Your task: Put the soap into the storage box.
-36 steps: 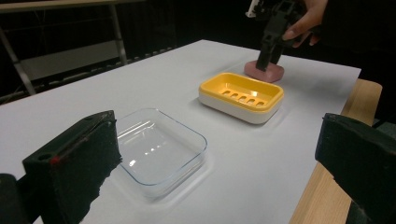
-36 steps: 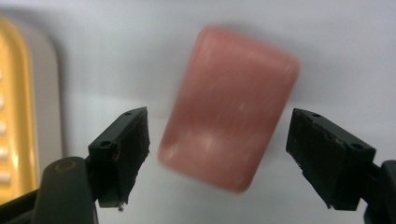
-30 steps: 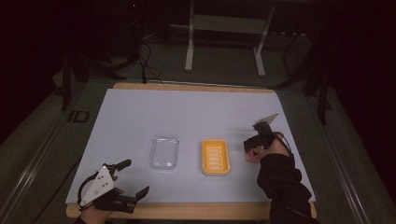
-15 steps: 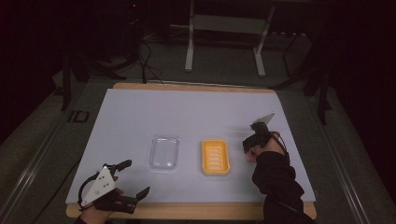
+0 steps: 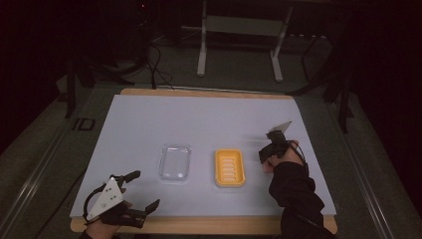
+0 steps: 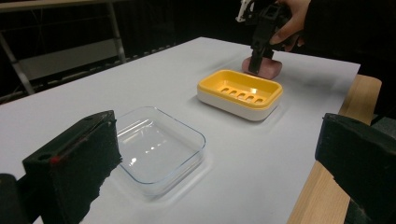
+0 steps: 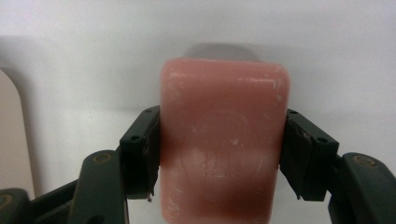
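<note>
My right gripper (image 7: pixel 222 154) is shut on a pink bar of soap (image 7: pixel 224 149), its pads pressing both long sides; the jaws have just been closing on it. The soap (image 6: pixel 275 69) lies on the white table just right of a yellow soap dish (image 5: pixel 229 167). In the high view the right gripper (image 5: pixel 266 154) points down beside that dish. A clear plastic dish (image 5: pixel 175 163) lies left of the yellow one. My left gripper (image 5: pixel 144 189) rests open at the table's near left edge with nothing between its fingers.
The white table sheet (image 5: pixel 199 119) has a wooden front edge (image 5: pixel 209 226). Beyond the far edge stand metal stand legs (image 5: pixel 201 45) and cables on a dark floor. The two dishes sit side by side near the middle.
The right hand has edged slightly to the left beside the yellow dish. The left gripper has kept still.
</note>
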`<action>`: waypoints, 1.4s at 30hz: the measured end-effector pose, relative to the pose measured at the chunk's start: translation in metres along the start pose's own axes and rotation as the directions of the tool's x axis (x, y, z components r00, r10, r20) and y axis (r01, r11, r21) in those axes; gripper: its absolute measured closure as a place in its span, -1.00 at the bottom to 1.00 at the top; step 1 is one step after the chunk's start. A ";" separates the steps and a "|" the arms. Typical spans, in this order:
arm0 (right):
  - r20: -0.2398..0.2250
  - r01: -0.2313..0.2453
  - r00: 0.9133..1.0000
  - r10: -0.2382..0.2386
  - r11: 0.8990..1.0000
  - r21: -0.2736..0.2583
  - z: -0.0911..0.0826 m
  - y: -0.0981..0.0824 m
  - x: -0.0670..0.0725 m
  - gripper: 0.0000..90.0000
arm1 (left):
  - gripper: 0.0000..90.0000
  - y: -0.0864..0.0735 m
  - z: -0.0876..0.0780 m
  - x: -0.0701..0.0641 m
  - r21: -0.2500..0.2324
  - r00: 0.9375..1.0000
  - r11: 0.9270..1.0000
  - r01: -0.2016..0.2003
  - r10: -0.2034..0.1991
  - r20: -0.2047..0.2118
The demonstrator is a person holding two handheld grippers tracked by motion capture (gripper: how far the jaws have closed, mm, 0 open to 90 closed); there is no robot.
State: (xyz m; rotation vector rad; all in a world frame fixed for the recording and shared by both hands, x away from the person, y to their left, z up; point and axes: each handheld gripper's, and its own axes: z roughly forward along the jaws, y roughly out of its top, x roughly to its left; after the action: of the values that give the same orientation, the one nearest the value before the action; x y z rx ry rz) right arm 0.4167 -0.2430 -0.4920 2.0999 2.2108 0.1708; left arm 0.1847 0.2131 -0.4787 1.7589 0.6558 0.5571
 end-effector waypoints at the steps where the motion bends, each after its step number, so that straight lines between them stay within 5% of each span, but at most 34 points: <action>1: 0.004 0.001 1.000 -0.001 1.000 -0.001 0.000 0.000 0.000 -0.18 | -1.00 0.000 0.000 0.000 0.000 1.000 1.000 0.000 0.000 0.001; 9: 0.006 0.042 0.999 -0.042 0.999 0.008 -0.006 -0.001 0.004 -0.18 | -1.00 0.000 0.001 0.000 0.003 1.000 1.000 0.000 0.000 0.000; 28: 0.032 0.049 0.998 -0.048 0.998 -0.027 -0.032 -0.006 0.008 -0.17 | -1.00 0.004 0.011 0.000 -0.008 0.998 1.000 -0.017 0.017 0.058; 42: -0.009 0.099 0.995 -0.100 0.992 -0.085 -0.061 -0.014 0.032 -0.17 | -1.00 0.006 0.018 -0.001 -0.007 0.997 1.000 -0.024 0.025 0.075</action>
State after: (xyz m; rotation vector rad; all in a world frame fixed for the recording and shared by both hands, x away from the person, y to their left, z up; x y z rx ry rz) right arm 0.3929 -0.2128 -0.4332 1.9468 2.2668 0.2665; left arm 0.1967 0.1989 -0.4776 1.7759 0.5803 0.5067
